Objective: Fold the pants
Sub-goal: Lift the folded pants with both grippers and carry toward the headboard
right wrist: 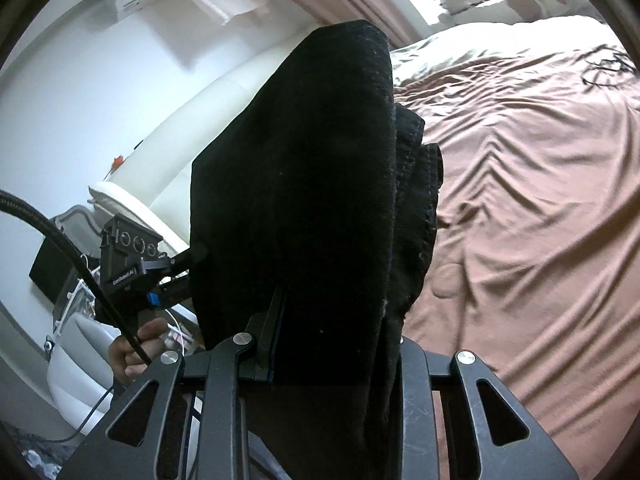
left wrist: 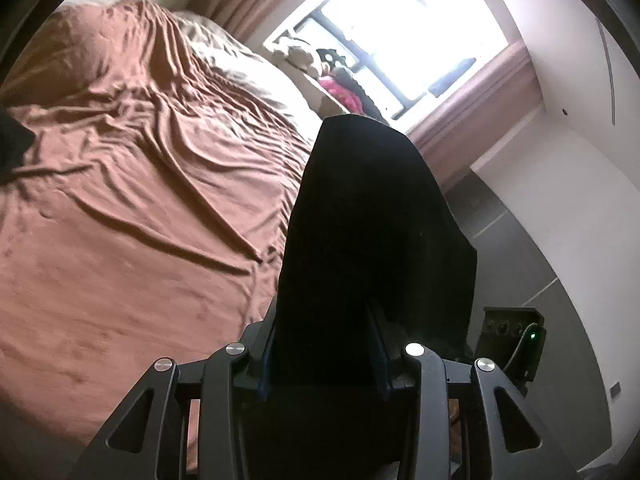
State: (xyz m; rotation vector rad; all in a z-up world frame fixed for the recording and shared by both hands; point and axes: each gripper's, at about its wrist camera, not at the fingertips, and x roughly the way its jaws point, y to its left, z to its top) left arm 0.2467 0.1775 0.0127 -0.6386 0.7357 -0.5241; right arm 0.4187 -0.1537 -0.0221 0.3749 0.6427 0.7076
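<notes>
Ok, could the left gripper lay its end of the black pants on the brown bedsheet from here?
Probably yes: the left gripper is shut on the black pants, and the brown bedsheet beside it looks bare nearby.

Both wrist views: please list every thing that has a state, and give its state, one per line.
black pants: lifted off the bed, bunched, gripped by both grippers
left gripper: shut on black pants
right gripper: shut on black pants
brown bedsheet: spread over the bed, wrinkled
curtain: drawn aside, window uncovered
</notes>
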